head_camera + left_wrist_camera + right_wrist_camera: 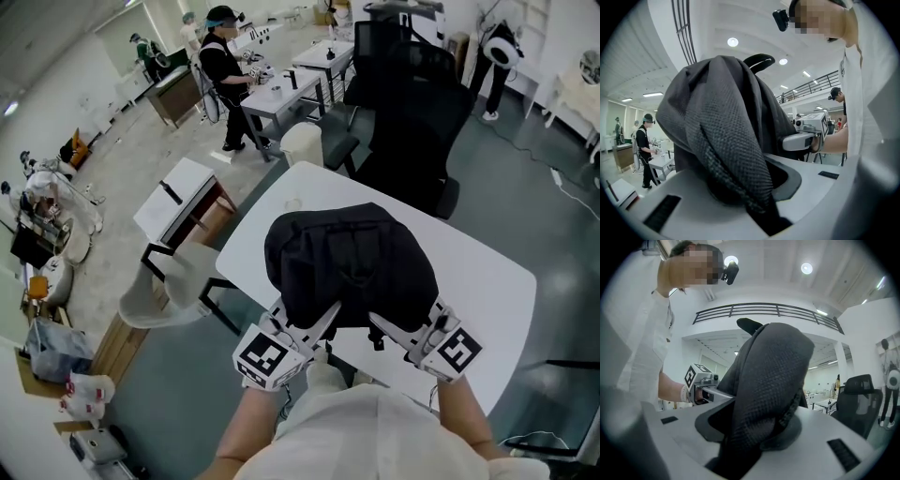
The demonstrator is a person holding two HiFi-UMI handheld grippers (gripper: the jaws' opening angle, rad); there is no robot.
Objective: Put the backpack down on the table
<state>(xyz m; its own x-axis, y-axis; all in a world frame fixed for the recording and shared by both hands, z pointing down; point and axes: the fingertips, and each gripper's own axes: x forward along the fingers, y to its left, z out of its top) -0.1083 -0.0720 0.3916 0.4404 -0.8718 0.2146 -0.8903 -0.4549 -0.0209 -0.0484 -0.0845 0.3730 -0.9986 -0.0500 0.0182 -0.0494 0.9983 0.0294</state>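
The black backpack (352, 267) sits over the middle of the white table (487, 281), its bulk on the far side of both tools and its near edge directly above their jaws. The left gripper (314, 328) reaches in from the near left and the right gripper (405, 330) from the near right, so the bag lies between and just beyond them, with the two marker cubes at the near table edge. In the left gripper view the jaws are drawn close together on a padded mesh strap (736, 154) of the backpack. The strap runs down into the narrow gap between them and the dark body of the bag rises above. The right gripper view shows the same hold: its jaws are nearly closed on another fold of mesh strap, with the bag standing tall over them. Each gripper view also catches the other tool just beside the bag, level with it. From the head view the bag's underside is hidden, so whether it rests on the tabletop or hangs just above it cannot be told – it looks very close to the surface. A black office chair (412, 112) stands at the table's far side, and a pale chair (173, 286) stands off its left edge.
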